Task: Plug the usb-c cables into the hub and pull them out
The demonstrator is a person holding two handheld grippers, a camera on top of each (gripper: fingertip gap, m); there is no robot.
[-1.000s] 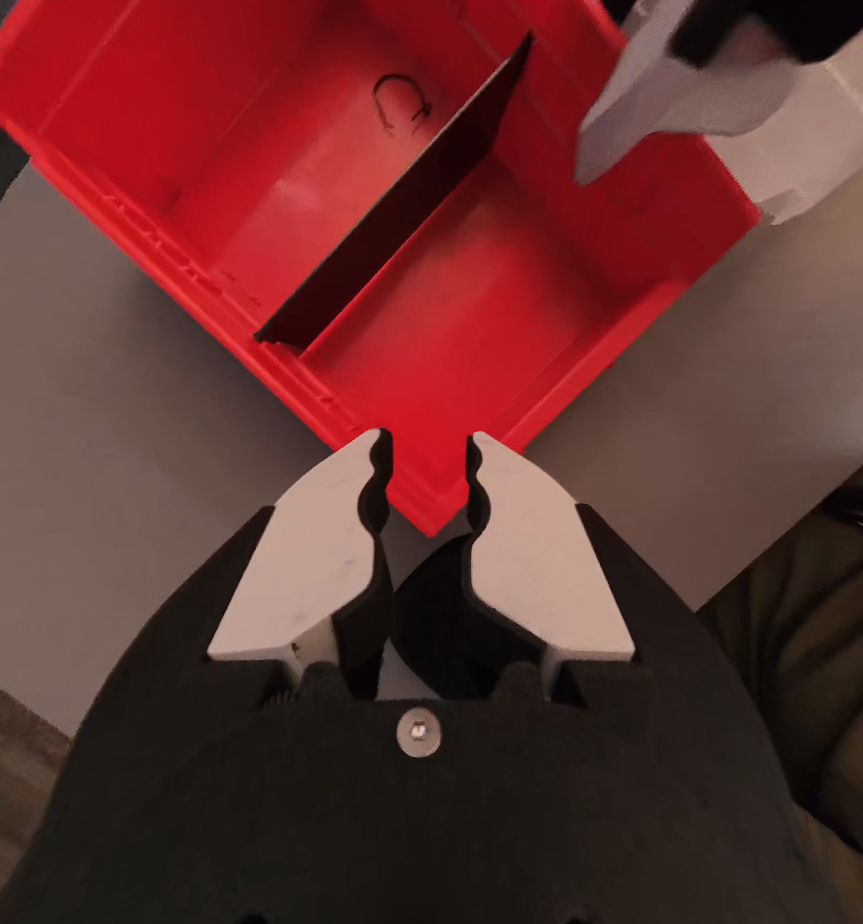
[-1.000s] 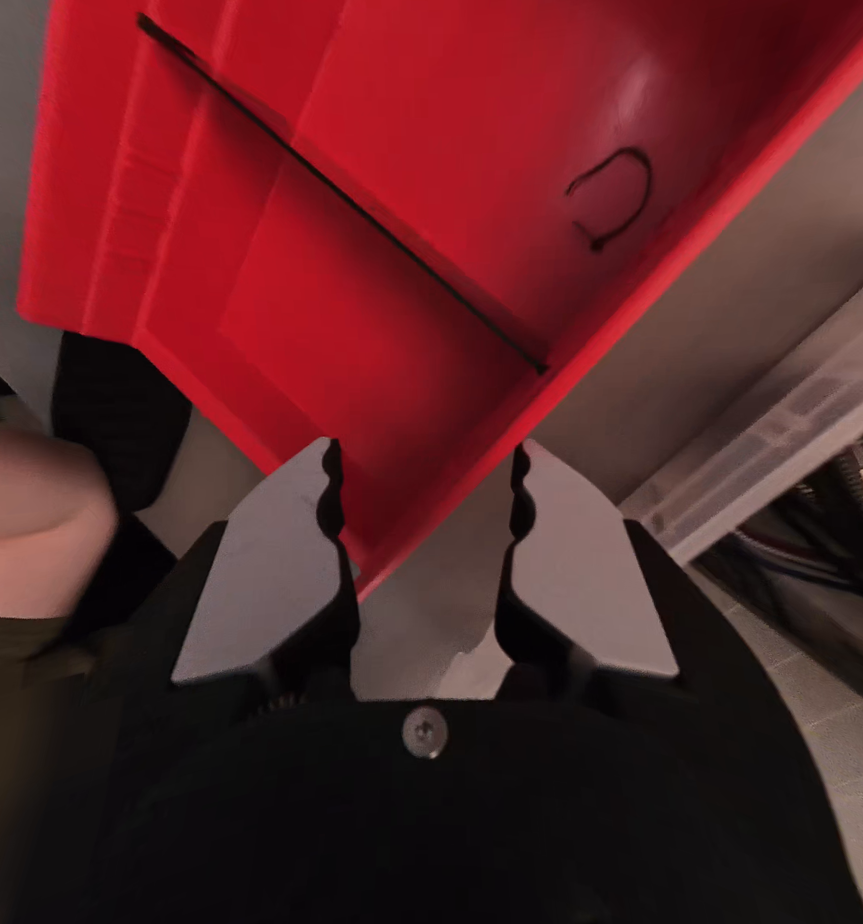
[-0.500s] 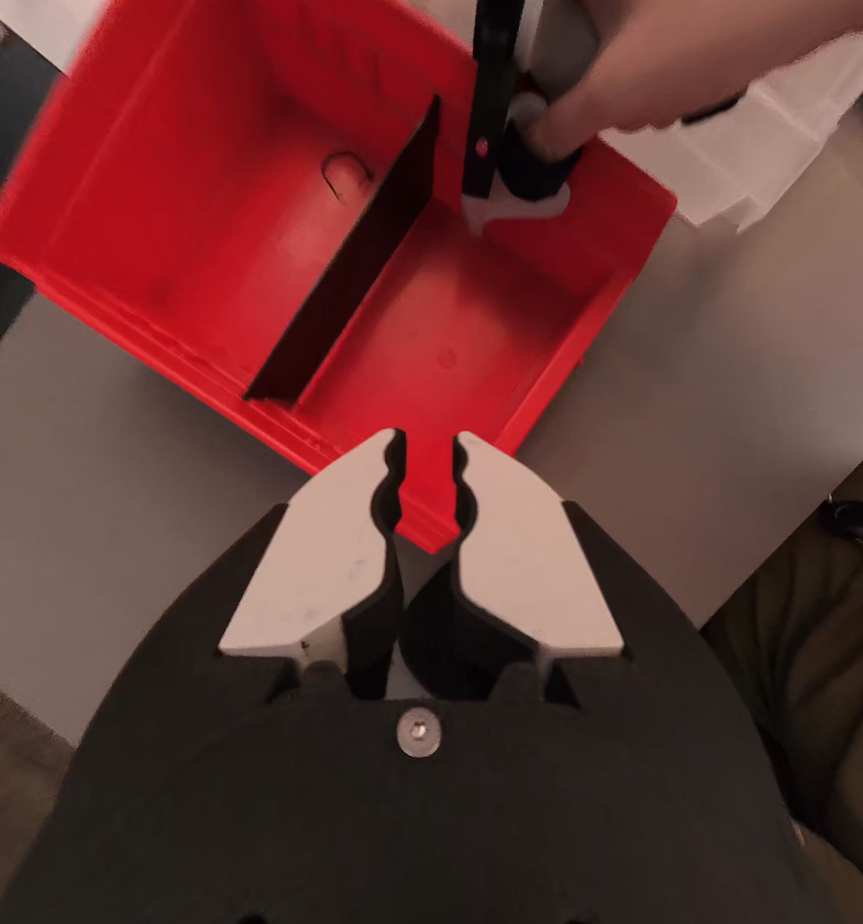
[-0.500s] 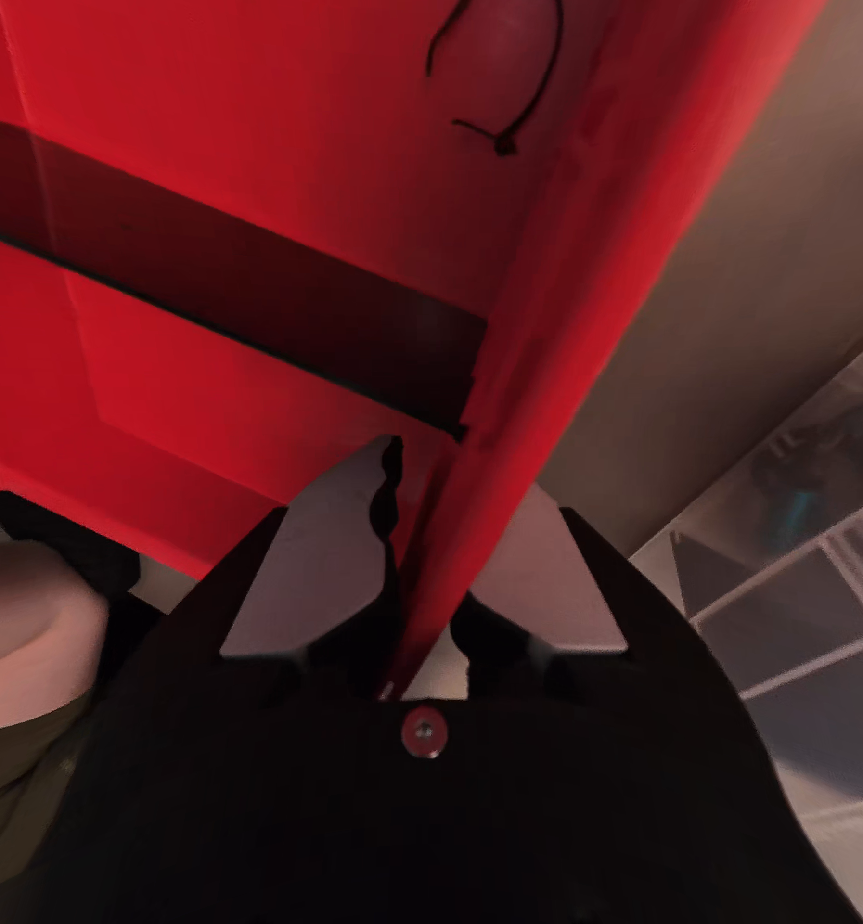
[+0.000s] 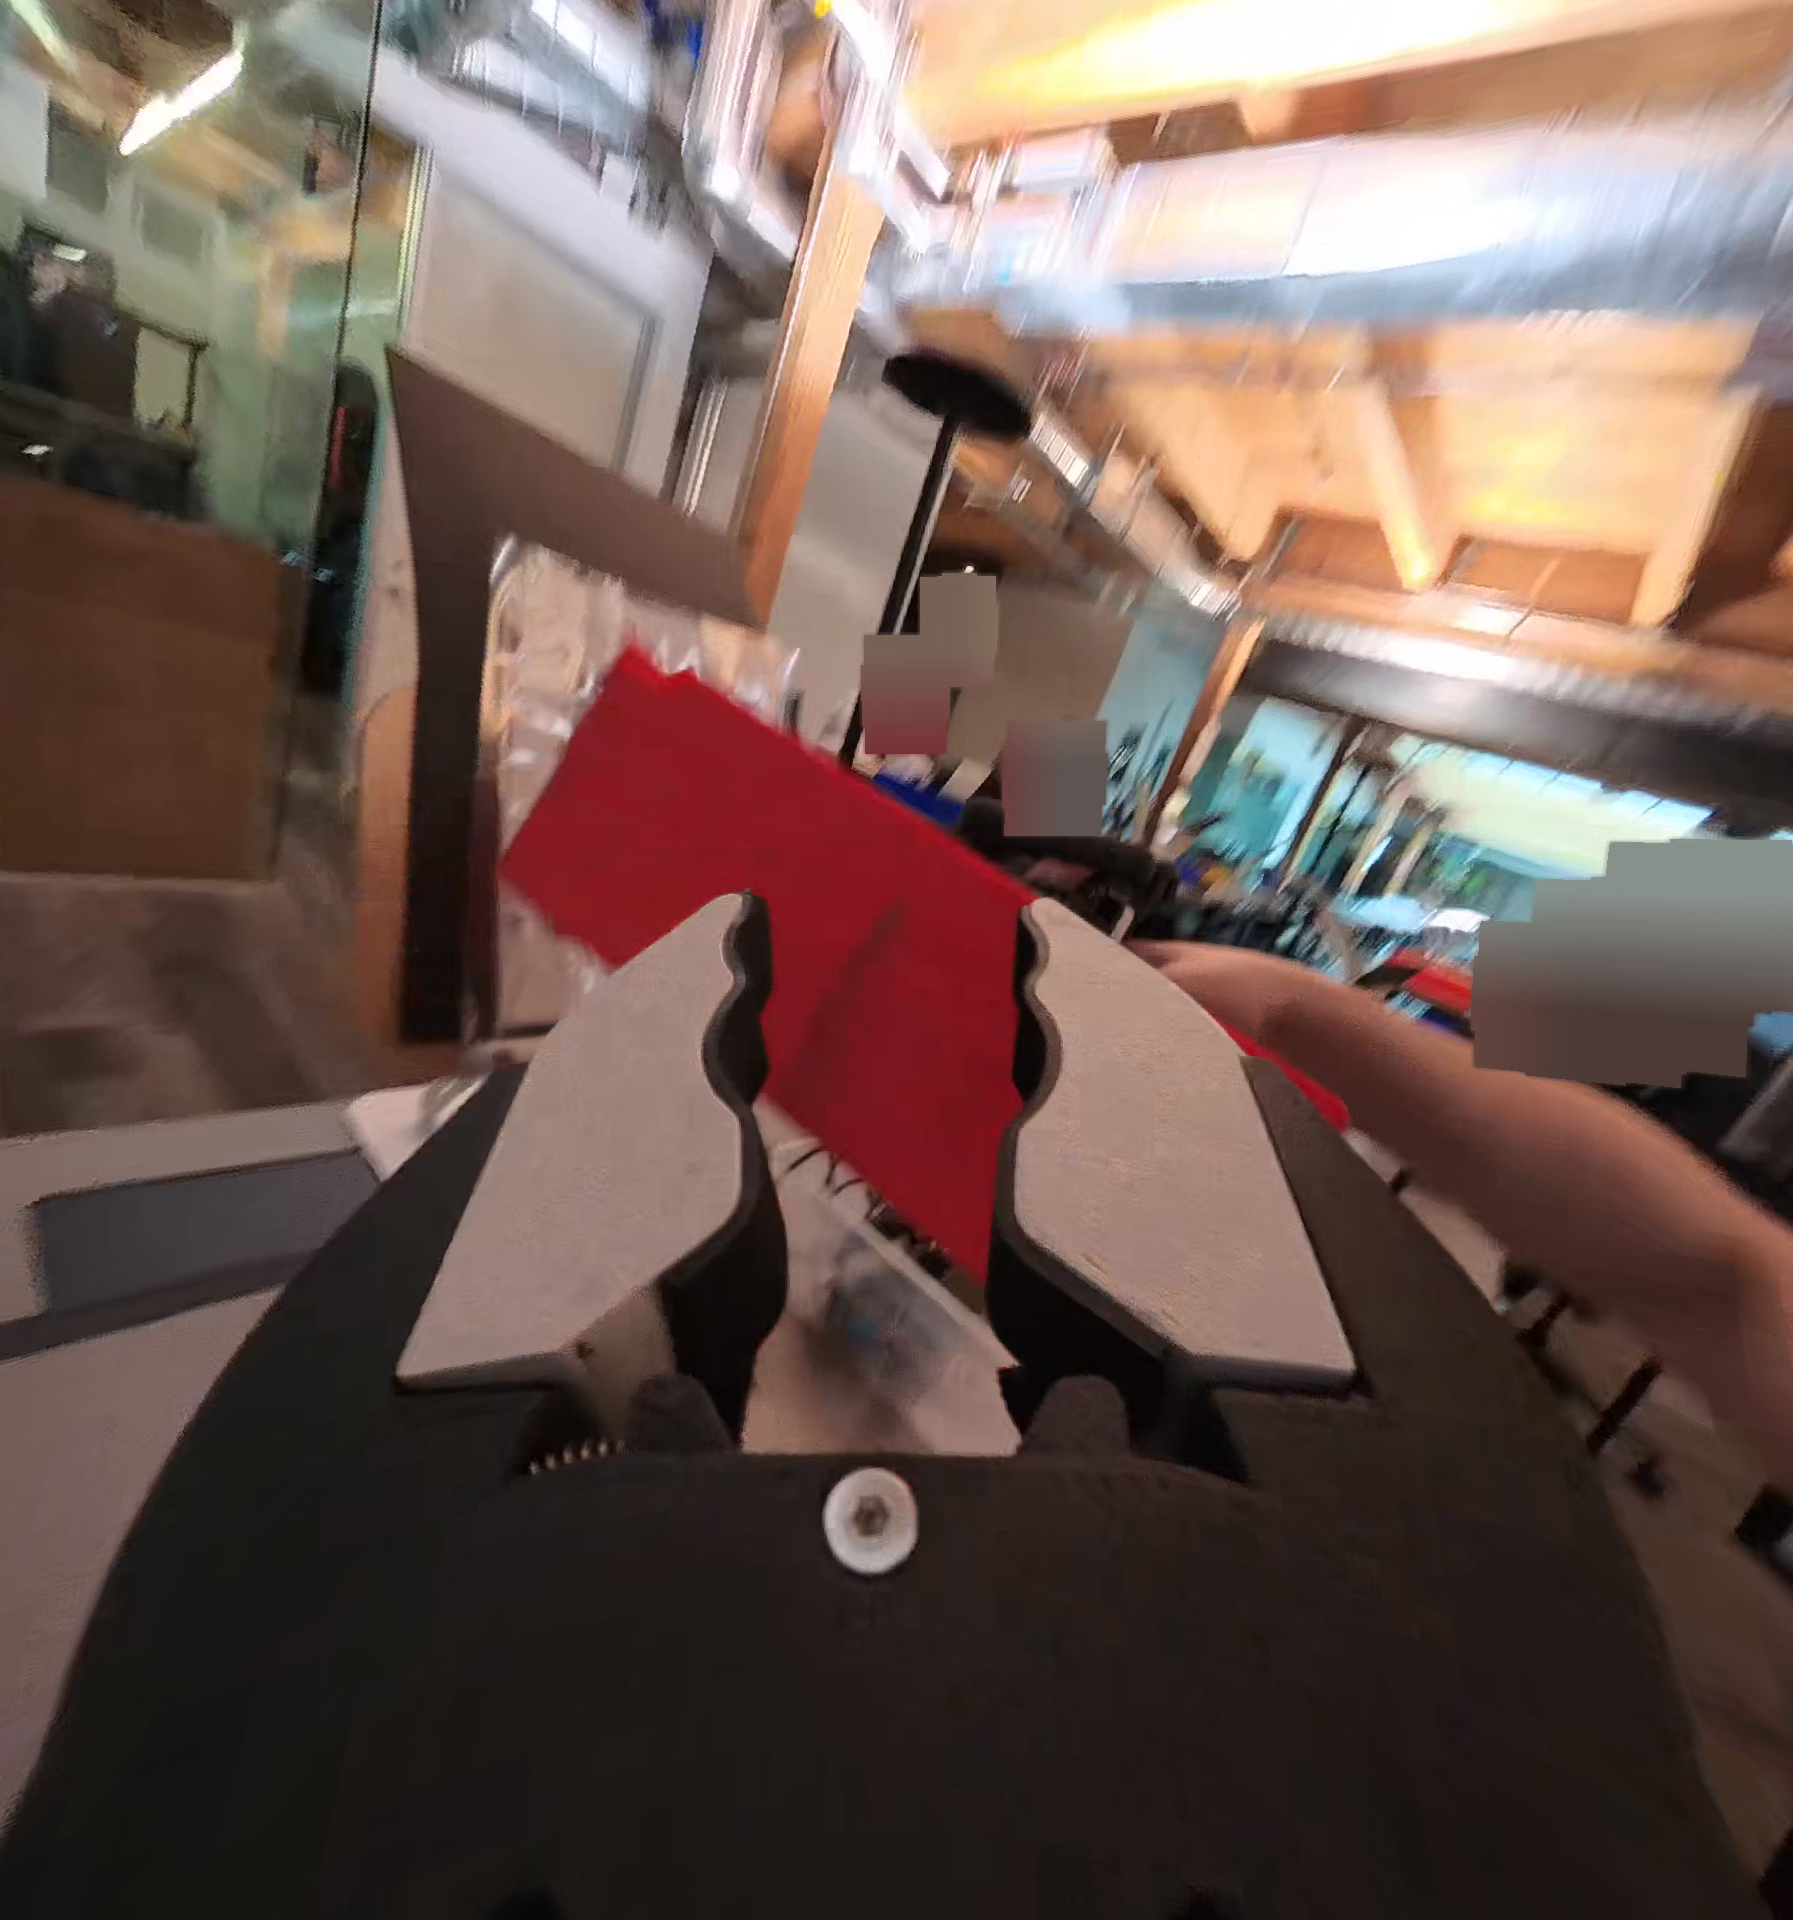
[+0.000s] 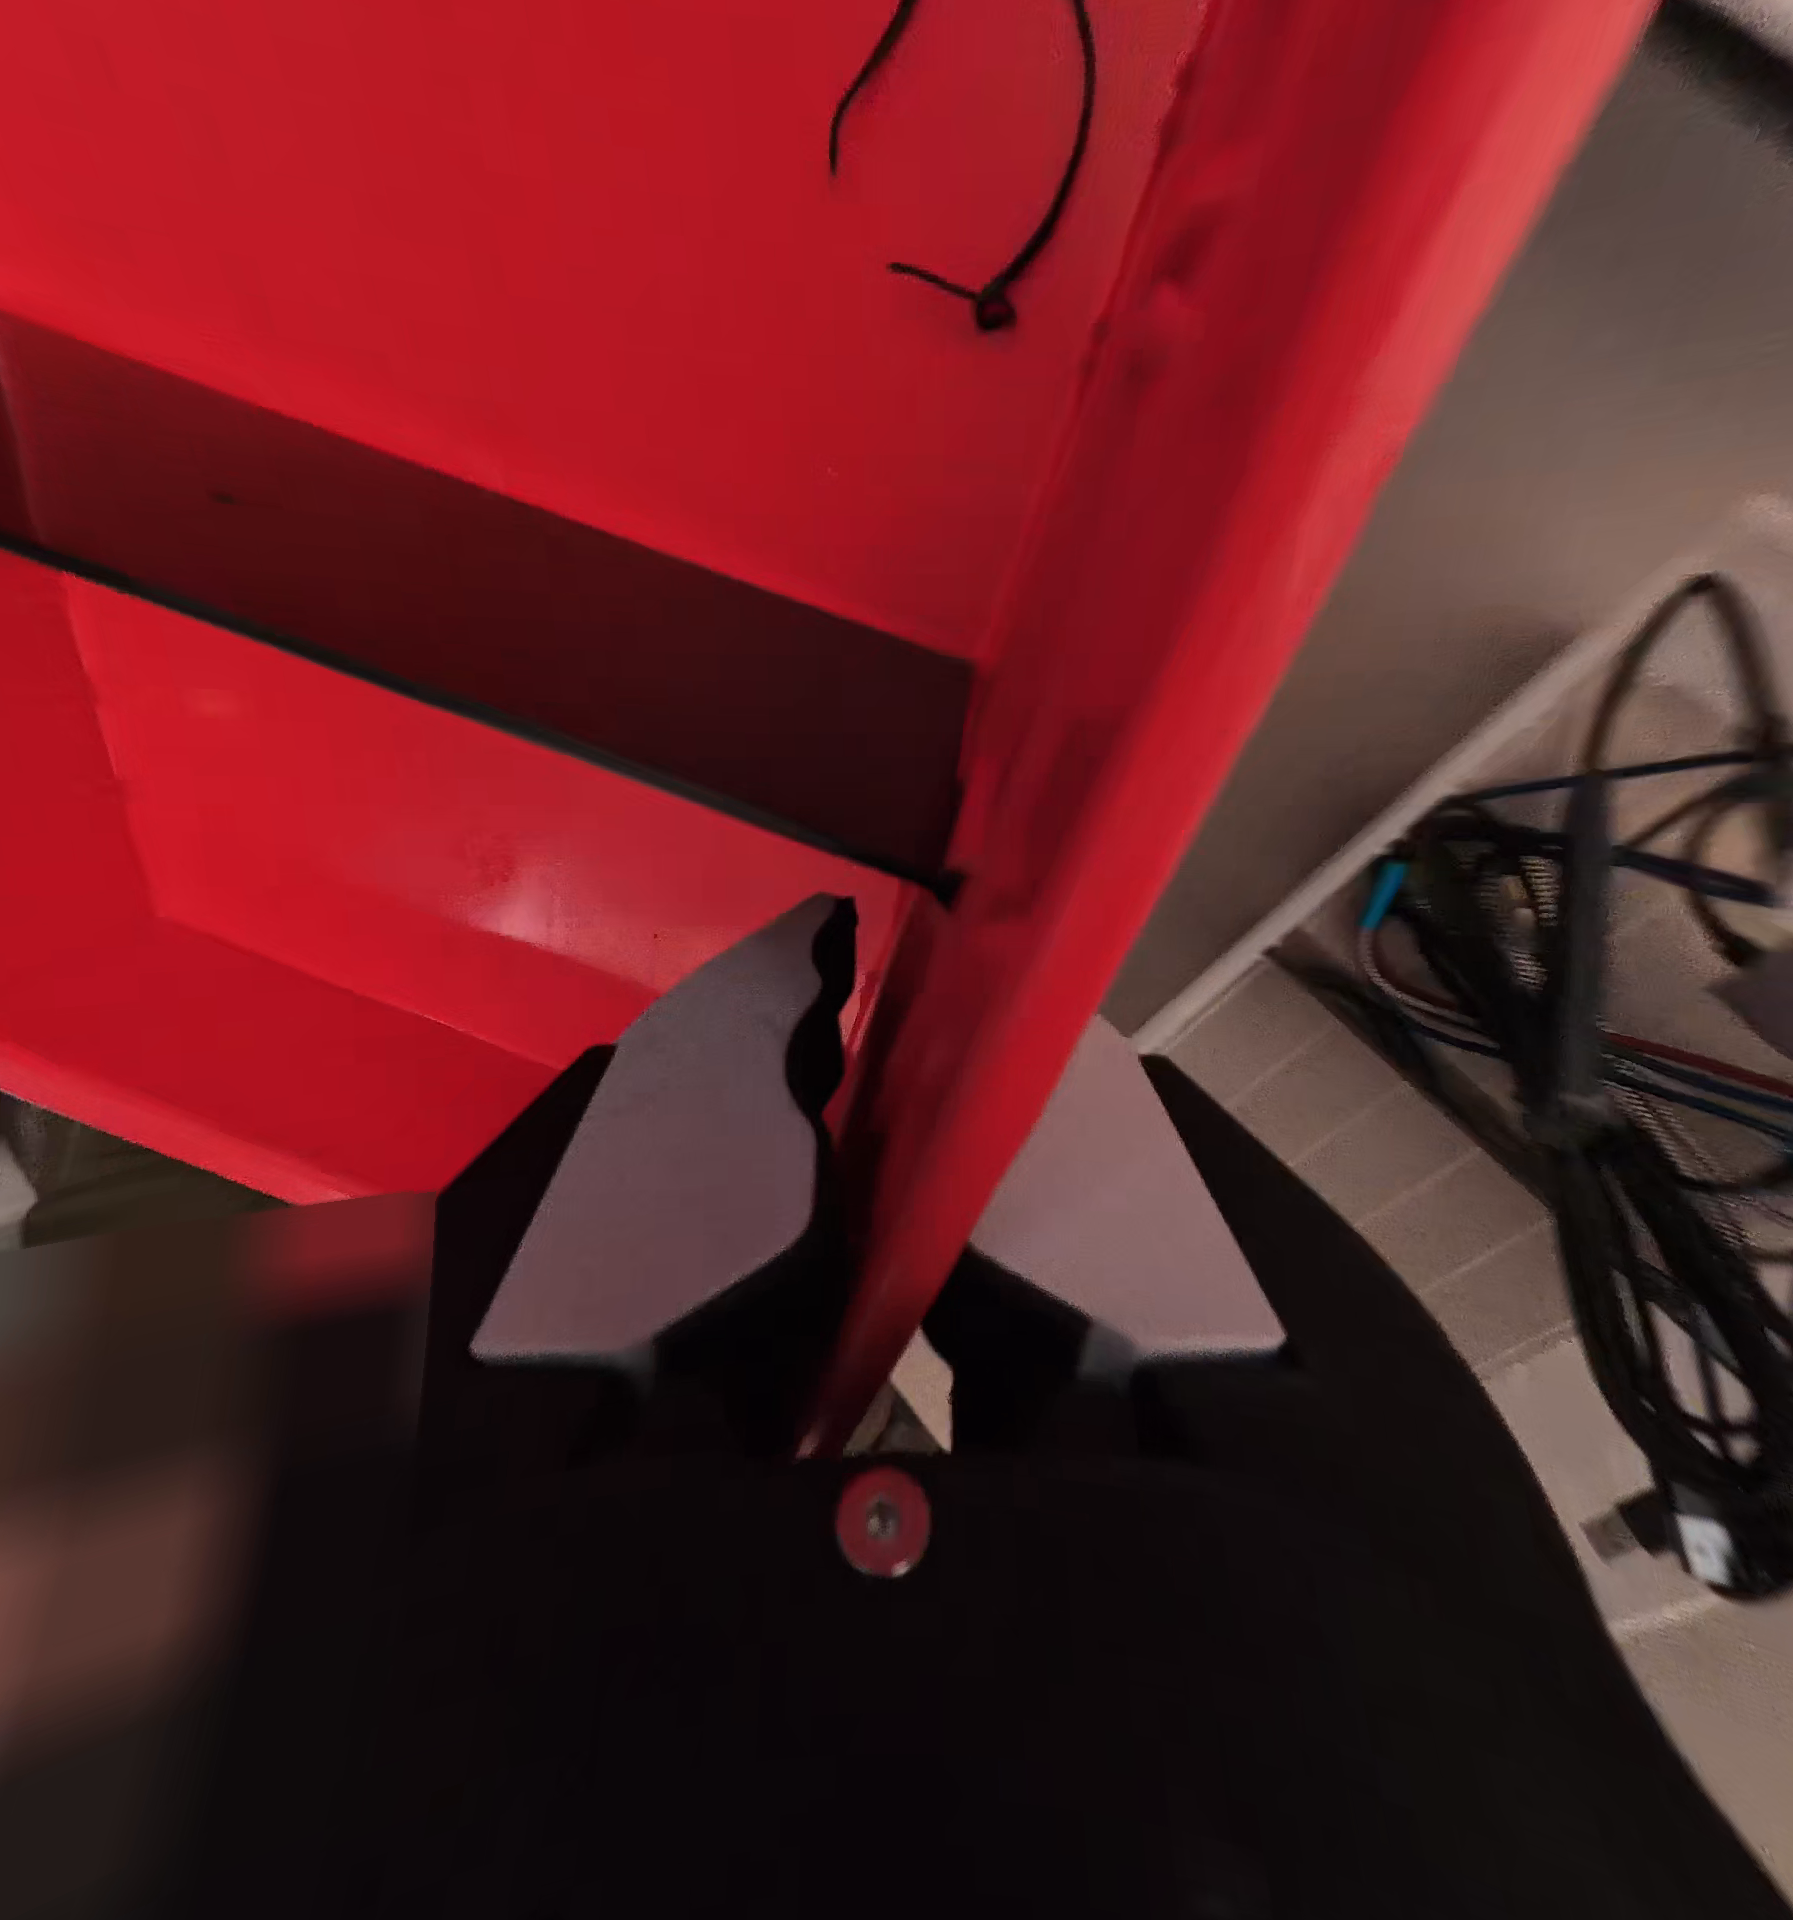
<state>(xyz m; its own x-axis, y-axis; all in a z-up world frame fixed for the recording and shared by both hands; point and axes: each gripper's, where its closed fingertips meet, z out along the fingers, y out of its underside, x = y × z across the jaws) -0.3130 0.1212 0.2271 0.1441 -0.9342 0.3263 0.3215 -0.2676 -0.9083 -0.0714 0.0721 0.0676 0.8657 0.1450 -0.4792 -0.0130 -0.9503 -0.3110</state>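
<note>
The right tongs (image 6: 907, 1049) clamp the red bin's (image 6: 580, 343) side wall, apparently to lift it off the surface, while the left tongs (image 5: 884, 961) hang empty, moderately parted.

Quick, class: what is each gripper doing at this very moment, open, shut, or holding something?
Left gripper: open, holding nothing.
Right gripper: shut on the side wall of the red bin, one finger inside, one outside.
</note>
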